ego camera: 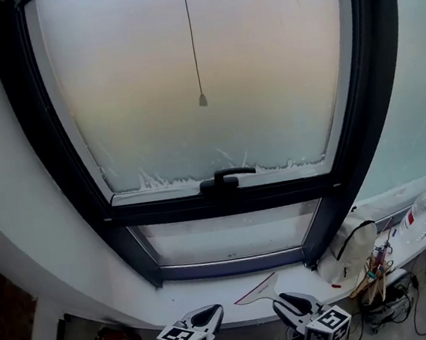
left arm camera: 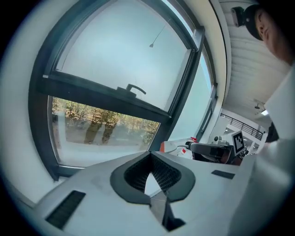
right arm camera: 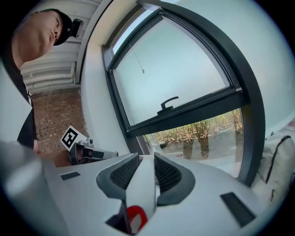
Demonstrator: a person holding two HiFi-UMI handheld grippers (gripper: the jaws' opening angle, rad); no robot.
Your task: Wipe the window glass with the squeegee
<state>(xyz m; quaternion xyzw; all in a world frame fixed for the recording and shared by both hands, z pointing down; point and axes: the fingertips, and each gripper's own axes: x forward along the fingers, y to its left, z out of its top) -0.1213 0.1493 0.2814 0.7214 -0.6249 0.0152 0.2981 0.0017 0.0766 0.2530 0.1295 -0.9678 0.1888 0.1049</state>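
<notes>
The window glass (ego camera: 198, 58) fills most of the head view. It is a large, milky upper pane in a dark frame (ego camera: 50, 148), with whitish streaks along its bottom edge. A thin cord (ego camera: 191, 36) hangs down in front of it and ends in a small weight. A black handle (ego camera: 226, 177) sits on the crossbar, and beneath it a narrower lower pane (ego camera: 230, 237) is clear; both gripper views show trees through it. Both grippers are held low, in front of the white sill (ego camera: 206, 292) and well short of the glass. The left gripper (ego camera: 213, 310) has its jaws pressed together at the tips with nothing between them, which its own view confirms. The right gripper (ego camera: 283, 299) has its jaws pinching the squeegee (ego camera: 256, 290). Its own view shows a flat white piece clamped between the ribbed pads, with a red part near the base of the jaws. In the head view the squeegee reaches from those jaws to the left over the sill, a pale wedge with a red edge lying between the two grippers. To the right on the sill are a white bag (ego camera: 352, 252) with dark trim, a bundle of sticks and wires (ego camera: 374, 270) and a clear bottle (ego camera: 423, 214) with a red cap. A red object (ego camera: 118, 338) lies on the floor at the lower left.
</notes>
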